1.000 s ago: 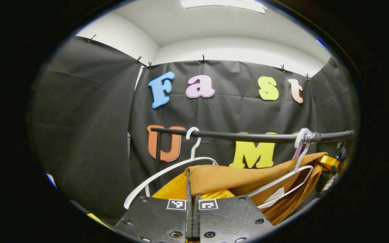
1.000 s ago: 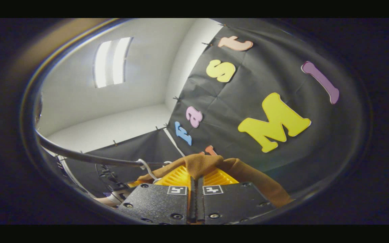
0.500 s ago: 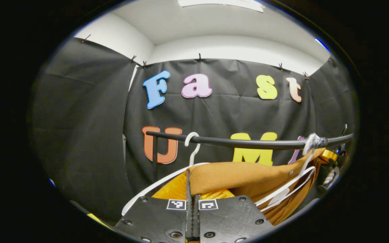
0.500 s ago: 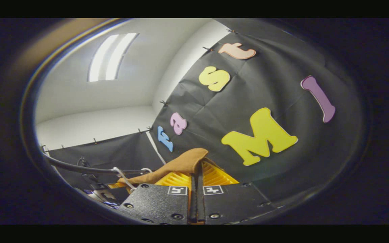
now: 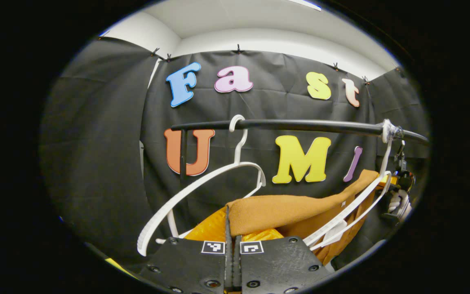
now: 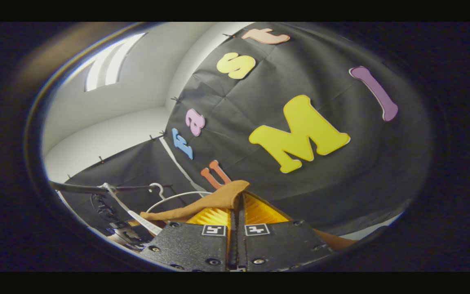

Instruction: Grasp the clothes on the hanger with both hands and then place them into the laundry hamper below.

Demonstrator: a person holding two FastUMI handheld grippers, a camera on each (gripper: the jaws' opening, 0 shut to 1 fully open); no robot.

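1. Left gripper [image 5: 231,228] fingers clenched on a fold of the brown garment [image 5: 288,210]; cloth pokes up between the tips, near bottom of the left gripper view.
2. Right gripper [image 6: 237,208] fingers likewise clamped on the other end of the same cloth, a peak of it standing above the tips.
3. The garment stretches between the two grips and sags below the black rail [image 5: 300,125], so a two-point hold keeps it spread, not bunched.
4. Right white hanger [image 5: 355,208], taped to the rail, crosses over the cloth; can't tell if the cloth is fully off it.
5. Left white hanger [image 5: 202,188] hangs bare from the rail, just left of the cloth.
6. Judgement: garment mostly lifted free, hamper drop not yet done; next needs a clean pull away from the right hanger, then lowering. Snag risk there.
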